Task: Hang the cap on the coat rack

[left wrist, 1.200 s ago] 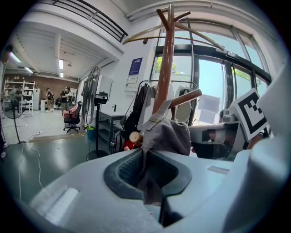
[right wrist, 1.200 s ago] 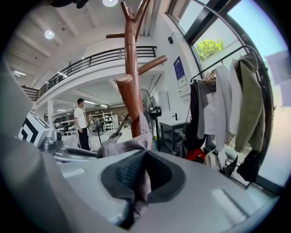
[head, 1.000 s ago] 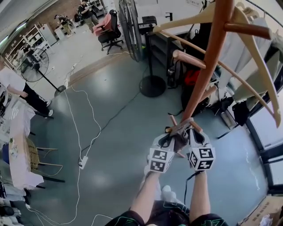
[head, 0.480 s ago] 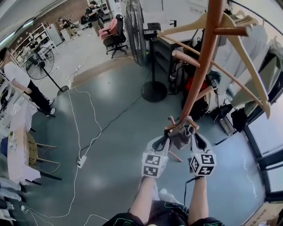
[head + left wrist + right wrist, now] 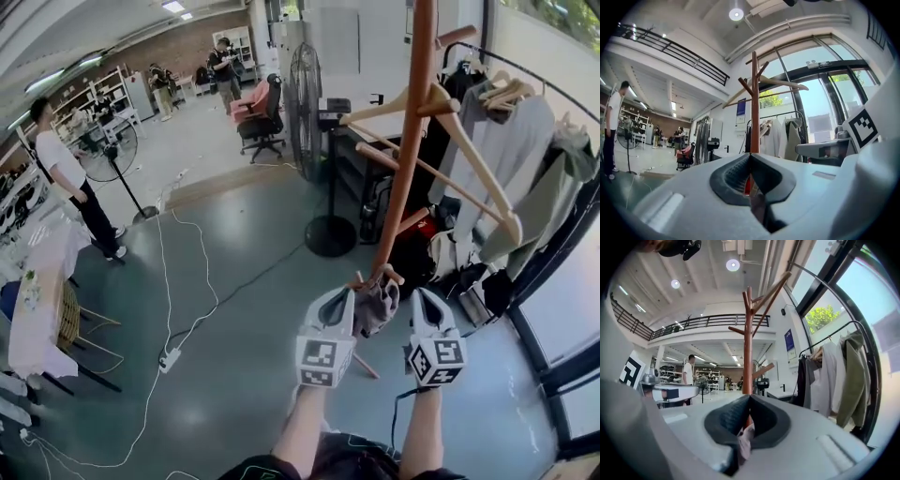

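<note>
The left gripper (image 5: 749, 163) has just been closing its jaws, and they now stand pressed together with a dark fold of cloth nipped low between them. The right gripper (image 5: 749, 401) has its jaws pressed together as well, on a pale pinkish fold of the same cloth. That cloth is the cap (image 5: 377, 305), which in the head view hangs as a grey-brown bundle between the two grippers. It is up in the air just in front of the coat rack (image 5: 405, 169) and close beside a short low peg (image 5: 389, 274); whether it touches that peg I cannot tell. It sags and creases where it is pinched, so I judge it light, soft and floppy. It should neither break nor slip, but it will collapse and close its own opening if held at one point only. The peak, which I cannot make out here, is likely the one stiffer part. The sensible hold is the present one, a pinch on the rim at either side, keeping the opening stretched so a peg can pass in. No box, bin or basket has any part in this. The nearest thing to a holder is the rack itself: its upper pegs carry a wooden hanger (image 5: 473, 141), while the low peg by the cap looks bare. Farther right, a clothes rail (image 5: 525, 80) carries several hanging garments.
</note>
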A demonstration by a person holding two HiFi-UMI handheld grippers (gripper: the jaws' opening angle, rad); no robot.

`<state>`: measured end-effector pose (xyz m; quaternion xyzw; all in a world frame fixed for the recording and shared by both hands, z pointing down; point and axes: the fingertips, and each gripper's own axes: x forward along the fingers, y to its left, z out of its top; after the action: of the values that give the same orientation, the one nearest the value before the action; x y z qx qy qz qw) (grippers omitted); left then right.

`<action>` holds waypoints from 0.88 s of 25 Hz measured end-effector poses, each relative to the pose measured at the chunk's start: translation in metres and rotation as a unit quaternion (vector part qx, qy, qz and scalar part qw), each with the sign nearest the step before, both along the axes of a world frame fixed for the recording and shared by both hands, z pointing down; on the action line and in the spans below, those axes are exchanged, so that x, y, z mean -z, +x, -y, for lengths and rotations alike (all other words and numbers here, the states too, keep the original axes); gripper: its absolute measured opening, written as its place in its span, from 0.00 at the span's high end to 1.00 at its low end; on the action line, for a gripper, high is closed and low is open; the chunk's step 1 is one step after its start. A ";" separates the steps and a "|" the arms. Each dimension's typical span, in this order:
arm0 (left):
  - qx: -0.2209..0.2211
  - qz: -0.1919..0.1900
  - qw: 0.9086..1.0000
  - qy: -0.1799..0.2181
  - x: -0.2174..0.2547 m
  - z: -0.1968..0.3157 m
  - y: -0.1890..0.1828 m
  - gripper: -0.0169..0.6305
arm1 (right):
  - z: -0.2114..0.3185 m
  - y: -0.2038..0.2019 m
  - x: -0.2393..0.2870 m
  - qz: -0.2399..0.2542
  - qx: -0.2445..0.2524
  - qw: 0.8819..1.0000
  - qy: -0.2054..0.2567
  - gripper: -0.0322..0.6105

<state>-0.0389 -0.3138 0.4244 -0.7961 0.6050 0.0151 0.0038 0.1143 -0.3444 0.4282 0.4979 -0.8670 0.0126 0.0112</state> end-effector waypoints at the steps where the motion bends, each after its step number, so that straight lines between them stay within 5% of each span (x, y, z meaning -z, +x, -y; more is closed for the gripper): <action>1: 0.008 0.005 1.000 0.011 0.010 -0.002 -0.002 0.96 | -0.001 0.003 0.010 0.004 -0.002 1.000 0.009 0.94; 6: 0.027 0.024 0.999 0.037 0.035 -0.010 -0.008 0.96 | -0.006 0.009 0.027 0.017 -0.008 1.000 0.024 0.94; 22: 0.043 0.035 0.998 0.030 0.024 -0.034 -0.017 0.96 | -0.028 0.005 0.022 0.009 -0.009 0.999 0.031 0.94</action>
<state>-0.0558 -0.2794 0.3999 -0.7691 0.6372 0.0054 0.0496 0.1197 -0.3168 0.4061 0.5060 -0.8624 -0.0096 -0.0118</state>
